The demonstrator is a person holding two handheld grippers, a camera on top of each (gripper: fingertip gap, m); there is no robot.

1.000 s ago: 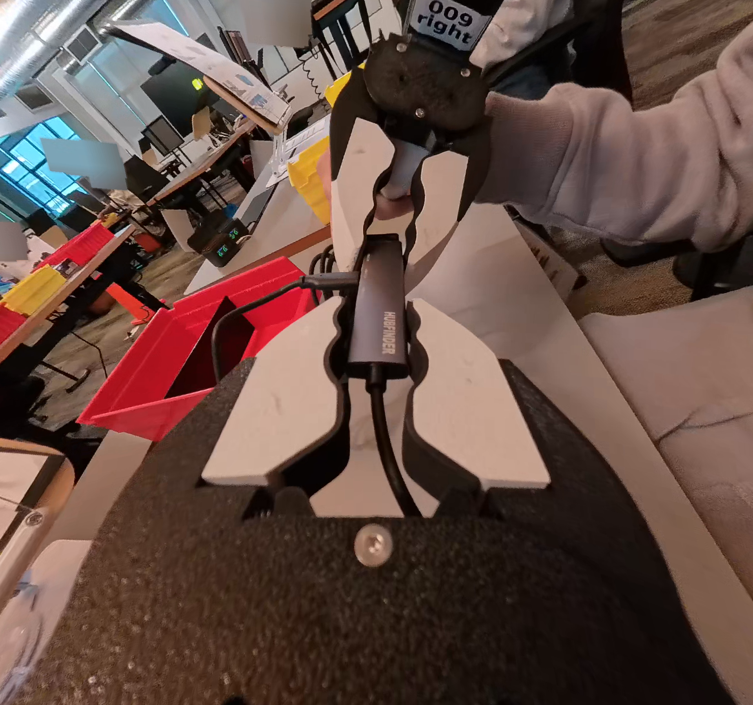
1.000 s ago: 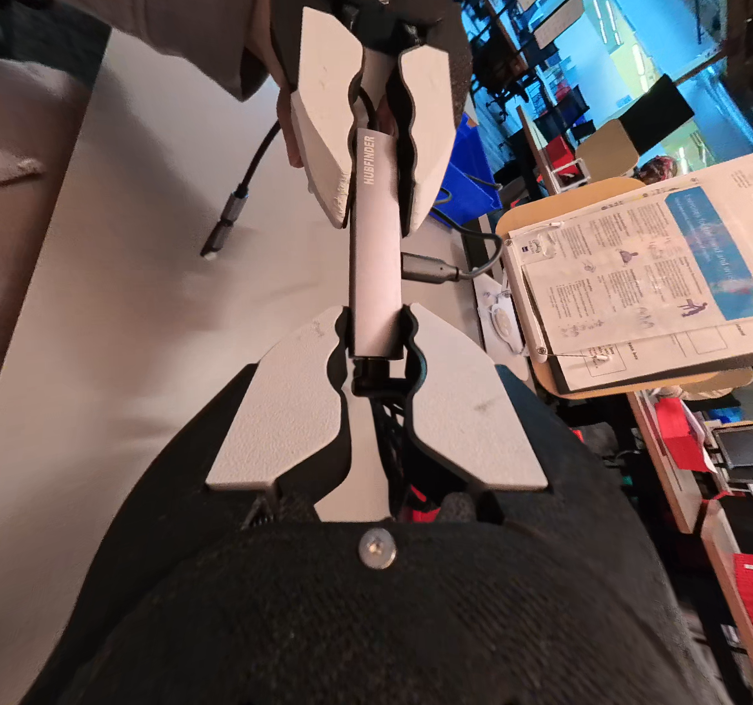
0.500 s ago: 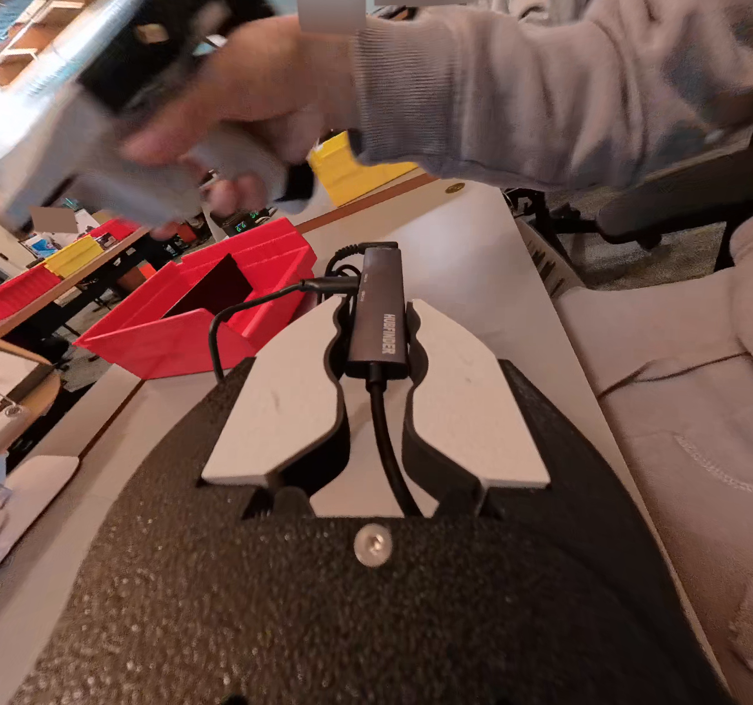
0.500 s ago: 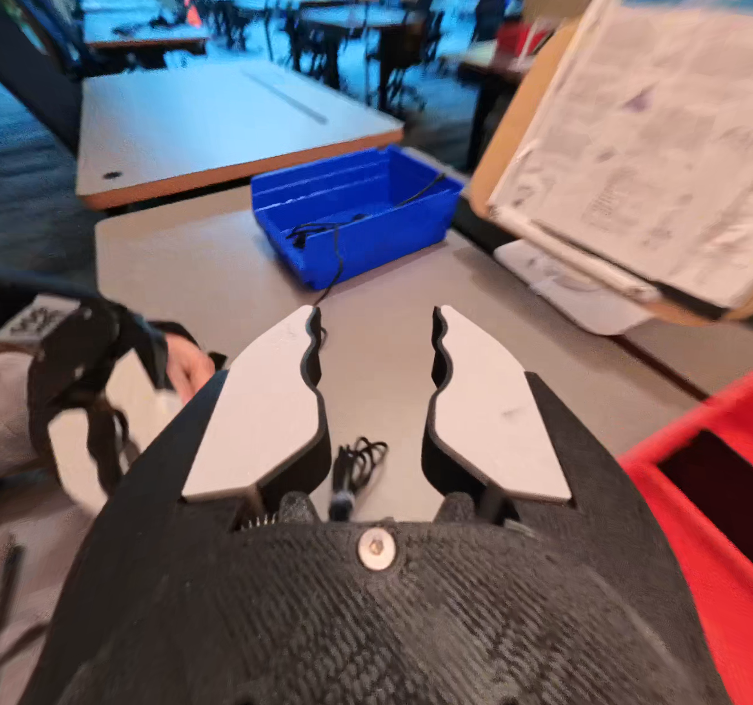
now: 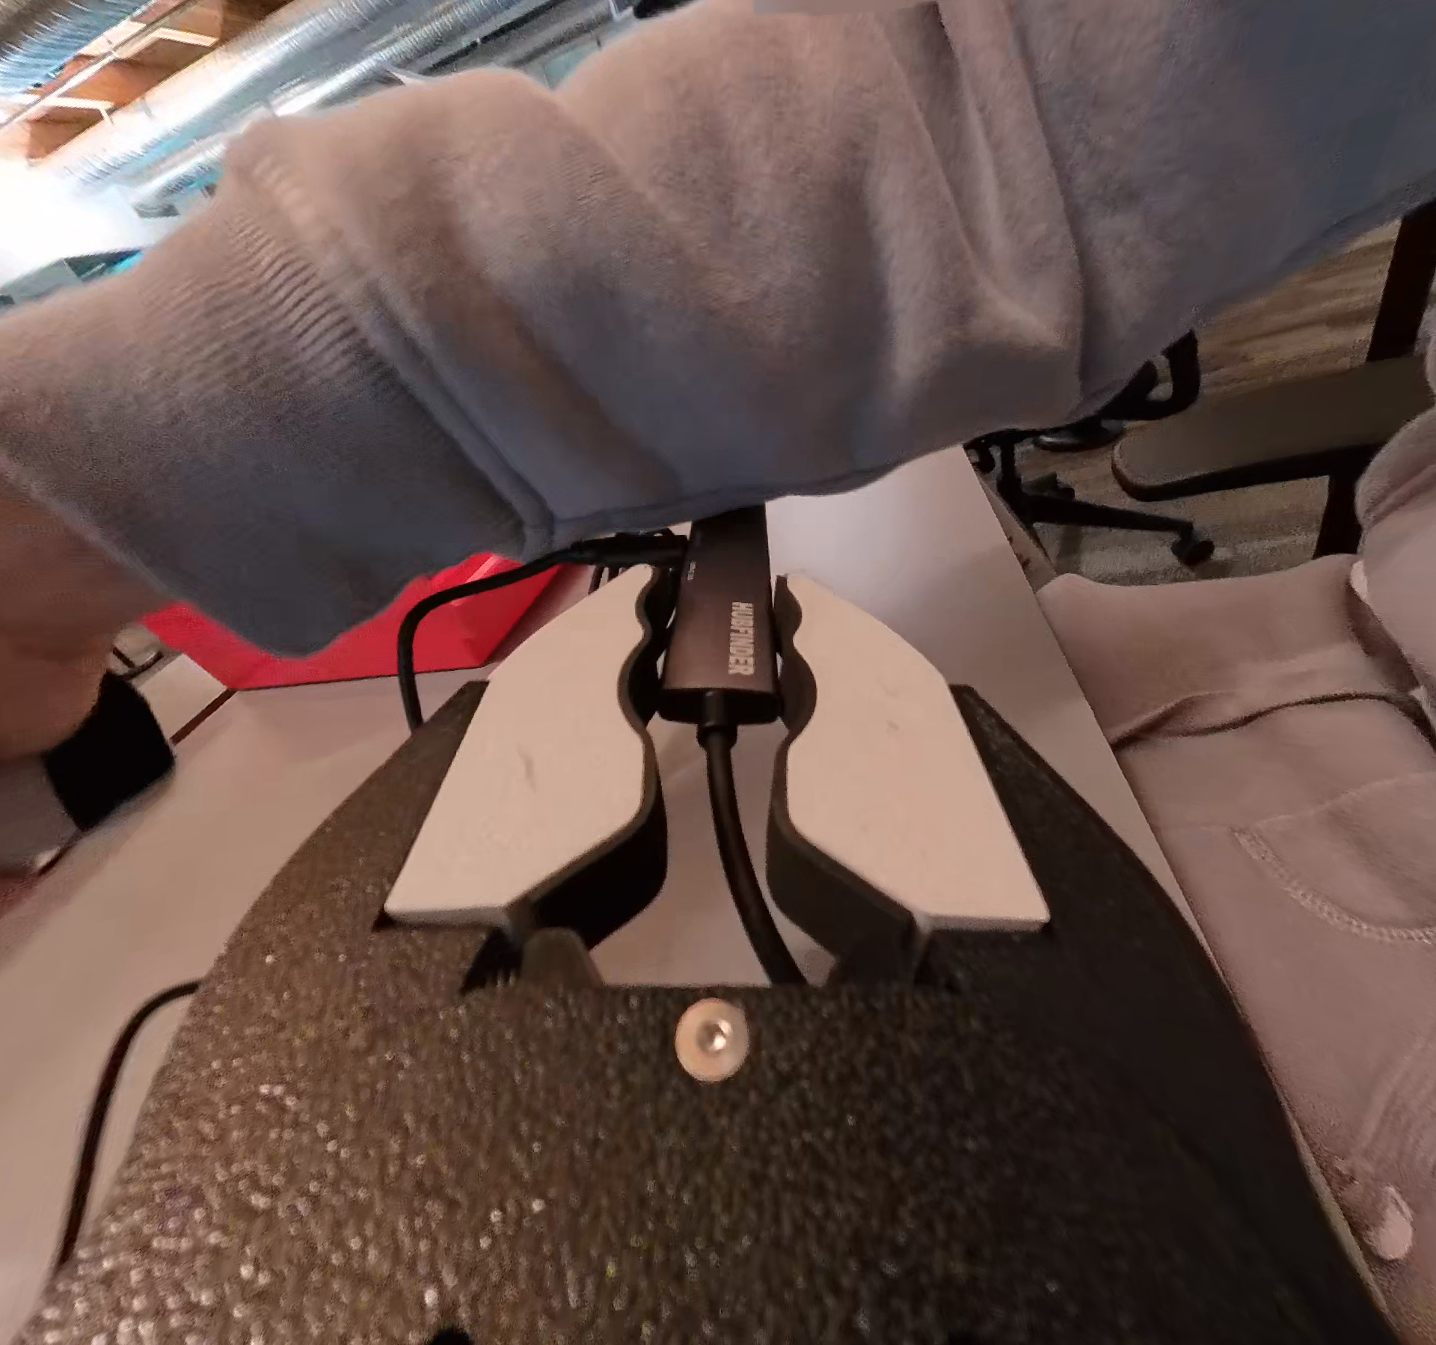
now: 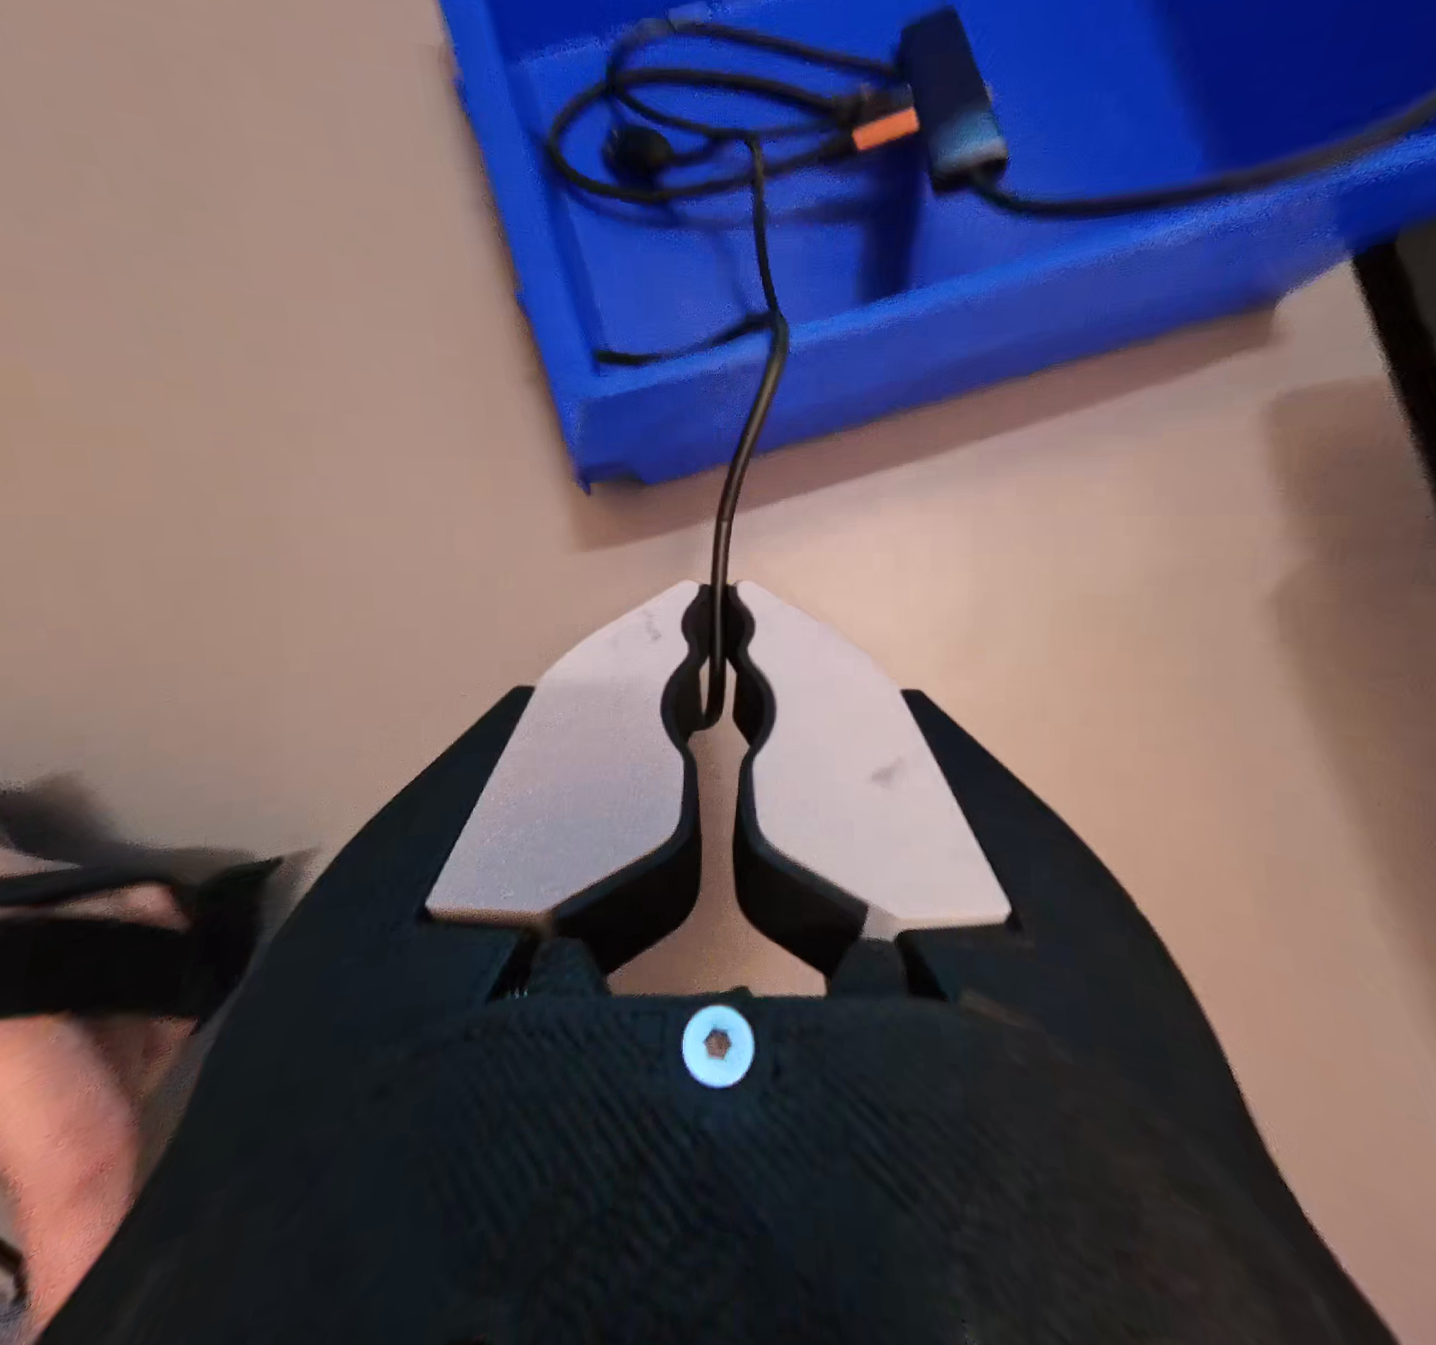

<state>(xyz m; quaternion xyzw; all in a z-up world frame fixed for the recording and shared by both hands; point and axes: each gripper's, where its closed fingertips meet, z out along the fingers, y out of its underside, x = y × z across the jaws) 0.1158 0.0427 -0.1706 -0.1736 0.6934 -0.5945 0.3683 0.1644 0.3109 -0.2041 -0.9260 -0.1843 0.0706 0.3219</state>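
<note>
My left gripper [image 5: 719, 593] is shut on a dark grey USB hub [image 5: 723, 628], held above the pale table [image 5: 878, 530]. The hub's black cable [image 5: 734, 841] runs back between the fingers, and a second black cable [image 5: 466, 600] is plugged into its left side. A grey sleeve [image 5: 622, 297] crosses just above and hides the hub's far end. My right gripper [image 6: 721, 593] is shut on a thin black cable [image 6: 750, 453] that leads into a blue bin [image 6: 971, 375], where it coils beside another dark hub [image 6: 952, 99] and an orange-tipped plug [image 6: 882, 134].
A red bin [image 5: 435, 631] stands on the table beyond my left gripper. Office chair legs [image 5: 1088, 484] show at the right past the table edge. A hand [image 6: 54, 1059] with a black strap is at the lower left of the right wrist view. My right fingertips sit around 25 centimeters from my left ones.
My right gripper let go of the hub's far end, swung across over the blue bin and shut on the thin cable. The sleeve now passes over the hub. My left gripper kept its hold.
</note>
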